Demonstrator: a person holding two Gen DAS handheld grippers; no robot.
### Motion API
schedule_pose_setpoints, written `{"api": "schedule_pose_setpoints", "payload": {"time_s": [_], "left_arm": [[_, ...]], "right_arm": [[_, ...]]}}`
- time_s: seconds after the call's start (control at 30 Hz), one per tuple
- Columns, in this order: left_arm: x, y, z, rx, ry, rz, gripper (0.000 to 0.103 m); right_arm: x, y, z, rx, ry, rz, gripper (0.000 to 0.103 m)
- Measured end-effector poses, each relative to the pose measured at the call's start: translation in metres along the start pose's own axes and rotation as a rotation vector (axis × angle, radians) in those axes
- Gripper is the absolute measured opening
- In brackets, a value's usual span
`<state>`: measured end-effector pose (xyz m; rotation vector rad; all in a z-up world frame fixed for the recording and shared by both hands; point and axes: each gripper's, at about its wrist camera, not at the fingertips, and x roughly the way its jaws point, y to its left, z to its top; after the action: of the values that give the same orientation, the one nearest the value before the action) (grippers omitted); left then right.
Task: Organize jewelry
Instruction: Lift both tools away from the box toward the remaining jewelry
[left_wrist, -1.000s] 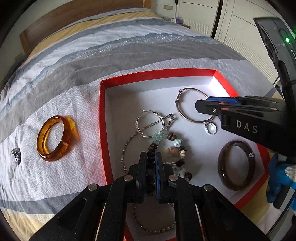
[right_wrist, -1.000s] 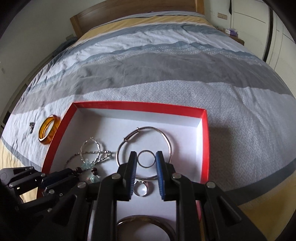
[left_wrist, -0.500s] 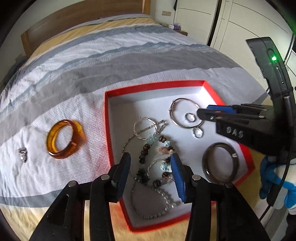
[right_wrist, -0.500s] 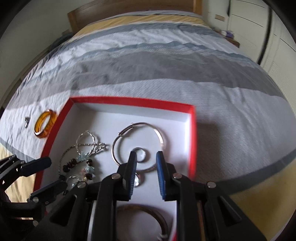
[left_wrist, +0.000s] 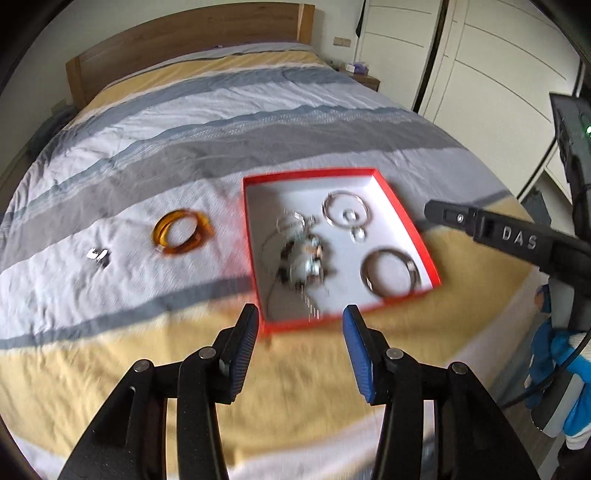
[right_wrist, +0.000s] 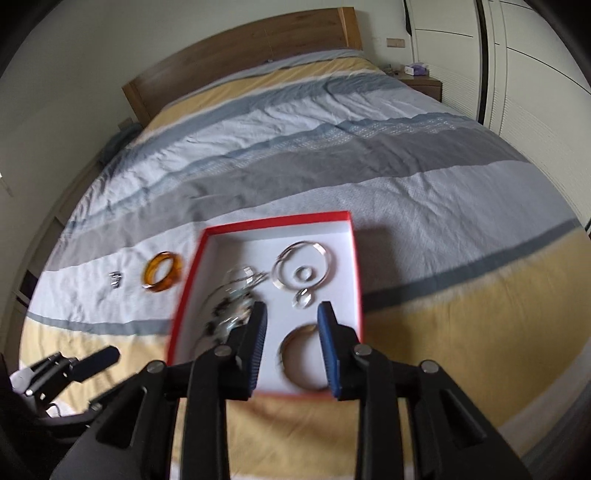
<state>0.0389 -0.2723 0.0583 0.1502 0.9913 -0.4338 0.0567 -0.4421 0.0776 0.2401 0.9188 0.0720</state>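
A red-rimmed white box (left_wrist: 391, 192) (right_wrist: 356, 266) lies on the bed. It holds a silver bangle (left_wrist: 345, 201) (right_wrist: 283, 264), small rings, a beaded bracelet tangle (left_wrist: 303, 254) (right_wrist: 229, 314) and a dark bangle (left_wrist: 390, 272) (right_wrist: 295, 363). An amber bangle (left_wrist: 183, 236) (right_wrist: 162, 273) and a small silver piece (left_wrist: 98, 254) (right_wrist: 115, 278) lie on the bedspread left of the box. My left gripper (left_wrist: 300, 347) is open and empty, above the bed in front of the box. My right gripper (right_wrist: 291, 343) is open and empty, above the box's near part.
The striped bedspread (left_wrist: 184, 122) covers the whole bed, with a wooden headboard (right_wrist: 240, 51) at the far end. White wardrobe doors (left_wrist: 498, 66) stand to the right. A nightstand (right_wrist: 421, 83) is beside the bed.
Both grippers have pulled back and up from the box, which now looks smaller. The left gripper opened and left the beaded bracelet in the box. The right gripper opened wider.
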Motion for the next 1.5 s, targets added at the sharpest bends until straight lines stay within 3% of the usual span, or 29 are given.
{"api": "schedule_pose_setpoints", "payload": {"time_s": [0.07, 0.17, 0.63, 0.93, 1.23, 1.5], "left_arm": [[-0.015, -0.001, -0.011, 0.001, -0.01, 0.01, 0.058], [-0.039, 0.001, -0.031, -0.031, -0.019, 0.014, 0.063], [-0.112, 0.023, -0.094, -0.157, -0.044, 0.03, 0.063], [-0.165, 0.056, -0.115, -0.27, -0.175, 0.137, 0.063], [-0.205, 0.079, -0.133, -0.363, -0.304, 0.185, 0.063], [-0.203, 0.084, -0.137, -0.355, -0.279, 0.172, 0.063]], "right_arm": [[-0.018, 0.007, -0.013, 0.012, -0.014, 0.023, 0.028], [-0.04, 0.013, -0.029, 0.03, -0.032, 0.046, 0.028], [-0.107, 0.054, -0.083, -0.043, -0.074, 0.074, 0.028], [-0.138, 0.083, -0.099, -0.095, -0.102, 0.092, 0.028], [-0.162, 0.101, -0.108, -0.131, -0.133, 0.098, 0.028], [-0.164, 0.109, -0.111, -0.146, -0.132, 0.097, 0.028]]}}
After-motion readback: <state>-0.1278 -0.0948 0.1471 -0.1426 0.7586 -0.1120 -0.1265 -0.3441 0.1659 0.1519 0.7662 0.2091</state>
